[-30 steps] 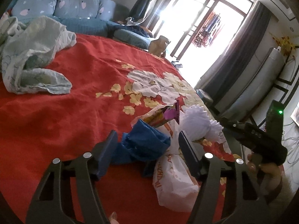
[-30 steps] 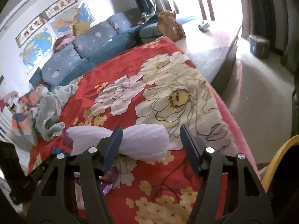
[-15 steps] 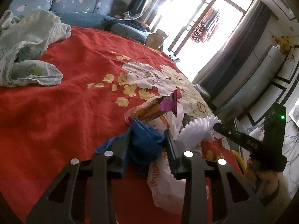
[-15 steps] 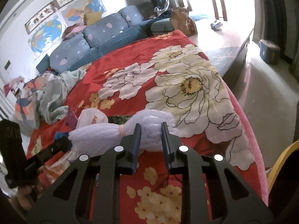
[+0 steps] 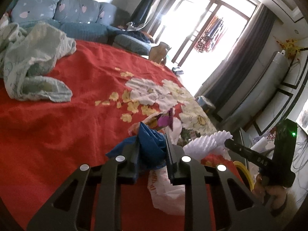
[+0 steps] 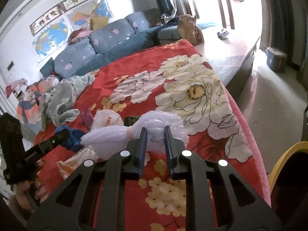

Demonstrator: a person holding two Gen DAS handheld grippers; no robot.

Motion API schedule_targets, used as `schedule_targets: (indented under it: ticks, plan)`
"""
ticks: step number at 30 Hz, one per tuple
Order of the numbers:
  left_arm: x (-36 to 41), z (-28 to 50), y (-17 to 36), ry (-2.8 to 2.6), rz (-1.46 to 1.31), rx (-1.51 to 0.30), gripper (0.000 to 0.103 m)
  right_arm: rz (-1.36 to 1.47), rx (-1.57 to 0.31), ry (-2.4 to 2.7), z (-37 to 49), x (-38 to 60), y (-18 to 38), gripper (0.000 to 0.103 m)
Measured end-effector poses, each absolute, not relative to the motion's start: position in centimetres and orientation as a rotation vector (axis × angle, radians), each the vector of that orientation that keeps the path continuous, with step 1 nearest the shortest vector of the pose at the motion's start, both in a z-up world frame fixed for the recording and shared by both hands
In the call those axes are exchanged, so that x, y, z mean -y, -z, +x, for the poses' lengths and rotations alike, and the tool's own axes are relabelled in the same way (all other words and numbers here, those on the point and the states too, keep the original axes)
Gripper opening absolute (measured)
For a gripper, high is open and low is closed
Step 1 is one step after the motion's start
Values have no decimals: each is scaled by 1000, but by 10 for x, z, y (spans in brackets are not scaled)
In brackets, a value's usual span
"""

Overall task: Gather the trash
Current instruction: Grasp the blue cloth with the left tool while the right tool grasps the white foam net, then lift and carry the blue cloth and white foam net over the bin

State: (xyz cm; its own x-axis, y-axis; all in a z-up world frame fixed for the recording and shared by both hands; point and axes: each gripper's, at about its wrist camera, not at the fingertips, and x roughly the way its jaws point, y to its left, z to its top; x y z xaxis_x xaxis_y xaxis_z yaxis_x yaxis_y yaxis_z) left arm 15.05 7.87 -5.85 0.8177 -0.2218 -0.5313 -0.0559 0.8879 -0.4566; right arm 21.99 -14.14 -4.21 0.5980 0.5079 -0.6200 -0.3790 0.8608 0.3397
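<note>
1. We hold our left gripper [image 5: 151,144] low over the near edge of a bed covered by a red floral blanket [image 5: 63,119]. Its jaws are closing, and the pads already press on a crumpled blue plastic bag [image 5: 152,146] bunched between them.
2. Our right gripper [image 6: 155,134] sits over the same edge of the bed. Its jaws are closing too, pinched onto one end of a white foam net wrap [image 6: 134,132] that is cinched in the middle by a band.
3. The trash lies in one small heap near the blanket's edge. The blue bag touches a white plastic bag with orange print [image 5: 165,190], which spills below the left fingers.
4. Just behind the blue bag we see a purple snack wrapper [image 5: 165,118] sticking up, tilted.
5. In the left view the foam wrap shows just right of the blue bag, with the right gripper's black body reaching to it.
6. A crumpled pale green cloth [image 5: 32,65] lies well apart from the heap, farther up the blanket.
7. Blue cushions [image 6: 107,36] line the far side of the bed, and a world map [image 6: 52,36] hangs on the wall above them.
</note>
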Motion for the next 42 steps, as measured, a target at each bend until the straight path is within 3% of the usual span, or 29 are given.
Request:
schedule_targets:
  ticks: [42]
  plan:
    - [-4, 121, -6, 265, -359, -512, 20, 183, -615, -437, 163, 202, -15, 13]
